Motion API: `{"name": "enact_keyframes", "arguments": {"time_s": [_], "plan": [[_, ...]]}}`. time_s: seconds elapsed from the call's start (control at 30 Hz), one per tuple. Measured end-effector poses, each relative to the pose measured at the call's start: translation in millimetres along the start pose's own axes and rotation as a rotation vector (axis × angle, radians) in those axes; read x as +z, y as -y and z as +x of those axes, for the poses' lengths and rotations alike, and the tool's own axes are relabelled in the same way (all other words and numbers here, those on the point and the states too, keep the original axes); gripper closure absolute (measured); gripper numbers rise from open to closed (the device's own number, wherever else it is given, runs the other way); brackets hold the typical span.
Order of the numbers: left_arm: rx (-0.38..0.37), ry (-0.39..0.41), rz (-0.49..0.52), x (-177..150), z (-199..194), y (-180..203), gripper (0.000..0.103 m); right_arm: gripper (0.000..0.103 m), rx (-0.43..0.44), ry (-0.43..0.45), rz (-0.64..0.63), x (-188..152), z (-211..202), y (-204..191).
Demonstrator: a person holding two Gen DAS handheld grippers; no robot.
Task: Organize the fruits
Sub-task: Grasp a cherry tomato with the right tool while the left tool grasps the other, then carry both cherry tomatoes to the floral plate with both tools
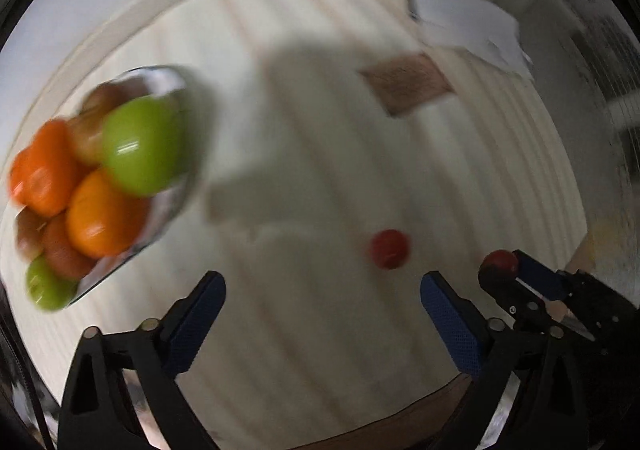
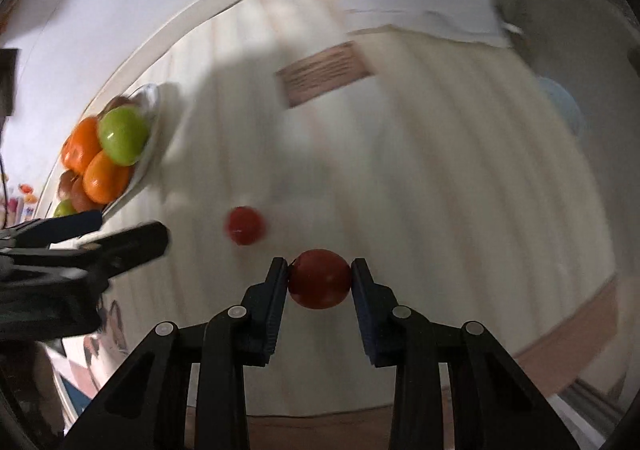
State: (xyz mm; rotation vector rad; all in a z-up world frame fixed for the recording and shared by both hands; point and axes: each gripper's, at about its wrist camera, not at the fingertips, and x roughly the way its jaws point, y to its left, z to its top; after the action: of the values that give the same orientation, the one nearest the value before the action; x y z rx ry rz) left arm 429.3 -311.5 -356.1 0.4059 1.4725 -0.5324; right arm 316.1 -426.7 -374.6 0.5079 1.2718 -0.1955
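Bowl (image 2: 150,106) already holds oranges and green apples; right gripper (image 2: 320,278) is clamped on one small red fruit (image 2: 320,282) at the table (image 2: 440,210), left gripper (image 1: 322,298) stands apart, second red fruit (image 1: 389,248) remains loose.

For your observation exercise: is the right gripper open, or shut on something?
Shut on the small red fruit. In the right wrist view, both pads of the right gripper press against its sides.
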Motion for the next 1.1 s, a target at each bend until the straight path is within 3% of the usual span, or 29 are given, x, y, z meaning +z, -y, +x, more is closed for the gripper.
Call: {"name": "enact_keyframes", "arguments": {"time_s": [0.07,0.17,0.23,0.3,0.47,0.87,1.1], "plan": [[-0.007,-0.02,0.036,4.5,10.6,15.3,0.024,0.068,-0.017,0.001,0.02,-2.2,-1.2,11.7],[-0.019,-0.03,0.064,9.5,20.5,29.5,0.028,0.068,-0.04,0.002,0.051,-6.1,-3.3,27.0],[-0.024,-0.035,0.08,12.1,25.1,36.2,0.039,0.068,-0.045,0.004,0.068,-5.1,-7.3,33.4],[-0.031,-0.05,0.09,13.5,29.3,40.4,0.057,0.068,-0.044,0.01,0.084,-6.3,-9.5,38.1],[-0.033,-0.041,0.102,16.2,30.8,46.6,0.079,0.068,-0.046,0.023,0.096,-2.5,-11.8,39.8],[-0.06,0.015,0.086,-2.7,6.9,37.3,0.08,0.068,-0.049,0.062,0.083,-0.7,-28.2,35.4],[-0.095,0.09,-0.042,-13.7,-34.1,-19.7,0.08,0.068,-0.013,0.084,0.022,5.2,-40.9,9.8]]}}
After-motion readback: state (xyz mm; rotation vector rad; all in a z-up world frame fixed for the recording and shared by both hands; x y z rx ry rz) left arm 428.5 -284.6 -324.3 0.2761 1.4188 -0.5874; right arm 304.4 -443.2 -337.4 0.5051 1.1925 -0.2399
